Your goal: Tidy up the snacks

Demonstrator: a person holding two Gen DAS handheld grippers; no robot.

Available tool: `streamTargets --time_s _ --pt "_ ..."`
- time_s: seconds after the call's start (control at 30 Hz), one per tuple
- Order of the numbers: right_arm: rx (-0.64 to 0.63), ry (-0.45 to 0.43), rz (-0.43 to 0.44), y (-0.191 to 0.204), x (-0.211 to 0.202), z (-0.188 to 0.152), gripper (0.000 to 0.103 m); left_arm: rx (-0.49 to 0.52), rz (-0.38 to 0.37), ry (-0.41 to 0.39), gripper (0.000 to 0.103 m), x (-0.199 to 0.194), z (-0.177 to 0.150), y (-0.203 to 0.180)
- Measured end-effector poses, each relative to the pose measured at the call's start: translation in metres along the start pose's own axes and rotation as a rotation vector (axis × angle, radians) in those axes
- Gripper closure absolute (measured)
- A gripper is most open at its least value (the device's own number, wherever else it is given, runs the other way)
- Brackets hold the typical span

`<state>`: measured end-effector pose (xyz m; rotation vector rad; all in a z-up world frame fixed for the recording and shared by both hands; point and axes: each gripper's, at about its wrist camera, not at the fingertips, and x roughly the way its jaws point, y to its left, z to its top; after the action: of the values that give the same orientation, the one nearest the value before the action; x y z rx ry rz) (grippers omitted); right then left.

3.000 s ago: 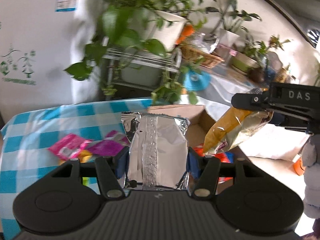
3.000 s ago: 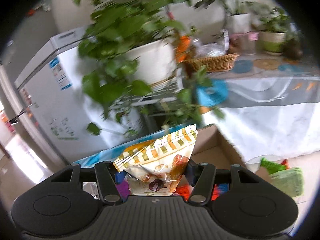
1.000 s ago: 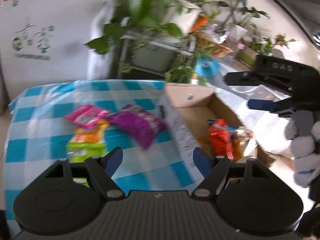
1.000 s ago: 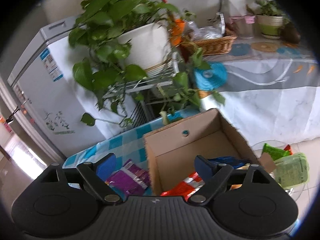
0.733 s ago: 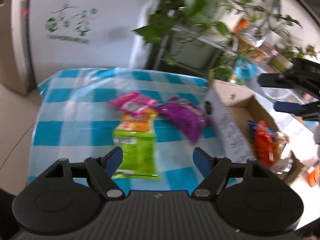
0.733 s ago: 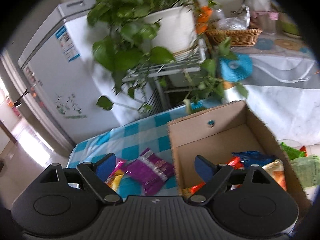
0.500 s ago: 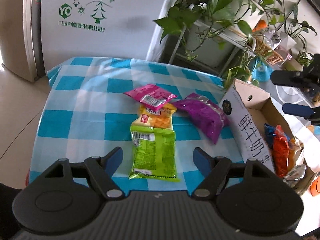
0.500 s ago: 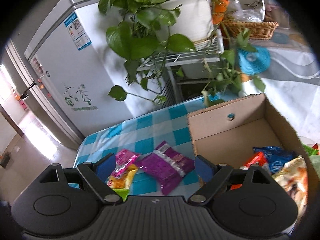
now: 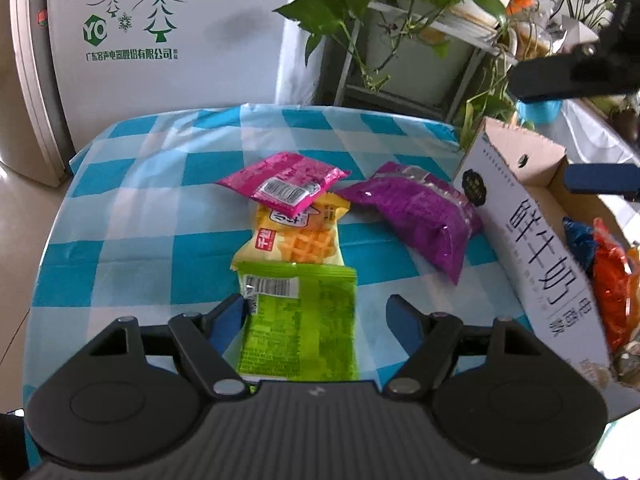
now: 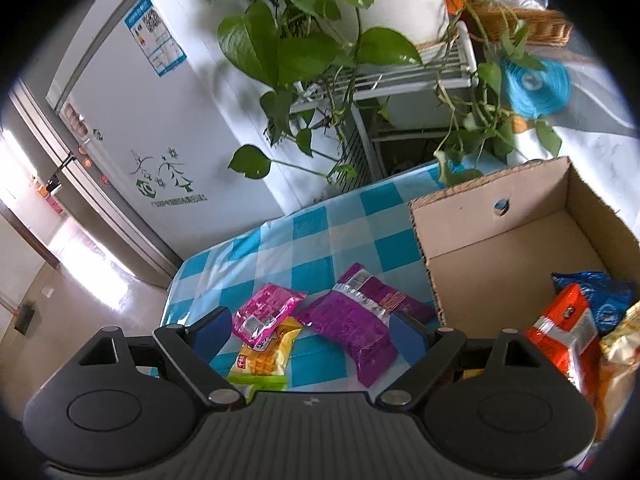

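Observation:
Several snack packets lie on the blue checked tablecloth (image 9: pixel 132 216): a green packet (image 9: pixel 298 320), a yellow waffle packet (image 9: pixel 298 238), a pink packet (image 9: pixel 284 184) on top of it, and a purple bag (image 9: pixel 416 212). My left gripper (image 9: pixel 316 316) is open and empty, its jaws either side of the green packet. My right gripper (image 10: pixel 310 332) is open and empty above the pink packet (image 10: pixel 266 312) and purple bag (image 10: pixel 356 324). A cardboard box (image 10: pixel 496 248) at the right holds an orange packet (image 10: pixel 568 336) and a blue one (image 10: pixel 600 292). The box also shows in the left wrist view (image 9: pixel 532 240).
A white fridge (image 9: pixel 140 40) stands behind the table. A metal rack with potted trailing plants (image 10: pixel 320 40) stands behind the box. A side table with a wicker basket (image 10: pixel 528 20) is at the far right. The table's left edge drops to a tiled floor (image 10: pixel 60 296).
Both grippers let go of their snack bags into the box and opened. Both then swung left and down toward the packets on the tablecloth.

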<state>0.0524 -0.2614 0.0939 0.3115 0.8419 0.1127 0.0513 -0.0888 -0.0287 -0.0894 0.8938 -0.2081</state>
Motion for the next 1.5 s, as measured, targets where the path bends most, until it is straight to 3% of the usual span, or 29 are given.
streamTargets --time_s 0.17,0.37,0.53,0.83,1.1,1.37,1.5 --pt "-0.044 0.026 -0.034 0.005 0.021 0.0 0.013 -0.006 0.008 -0.018 0.026 0.005 0.001 0.005" --pt "-0.175 0.04 -0.093 0.021 0.05 -0.001 0.014 -0.004 0.043 -0.032 0.038 0.002 0.001 0.014" --pt "-0.21 0.059 -0.094 0.023 0.073 0.004 0.015 -0.092 0.1 -0.036 0.039 -0.003 0.005 0.042" --pt "-0.248 0.102 -0.15 0.02 0.111 0.008 0.018 -0.182 0.126 -0.043 0.039 -0.006 0.01 0.076" --pt "-0.292 0.113 -0.206 0.023 0.136 0.008 0.018 -0.193 0.113 -0.043 0.032 -0.006 0.01 0.079" --pt "-0.294 0.176 -0.175 0.032 0.137 0.006 0.016 -0.161 0.106 -0.031 0.018 -0.003 0.01 0.076" --pt "-0.254 0.211 -0.149 0.034 0.127 0.001 0.016 -0.173 0.09 -0.03 0.017 -0.004 0.011 0.08"
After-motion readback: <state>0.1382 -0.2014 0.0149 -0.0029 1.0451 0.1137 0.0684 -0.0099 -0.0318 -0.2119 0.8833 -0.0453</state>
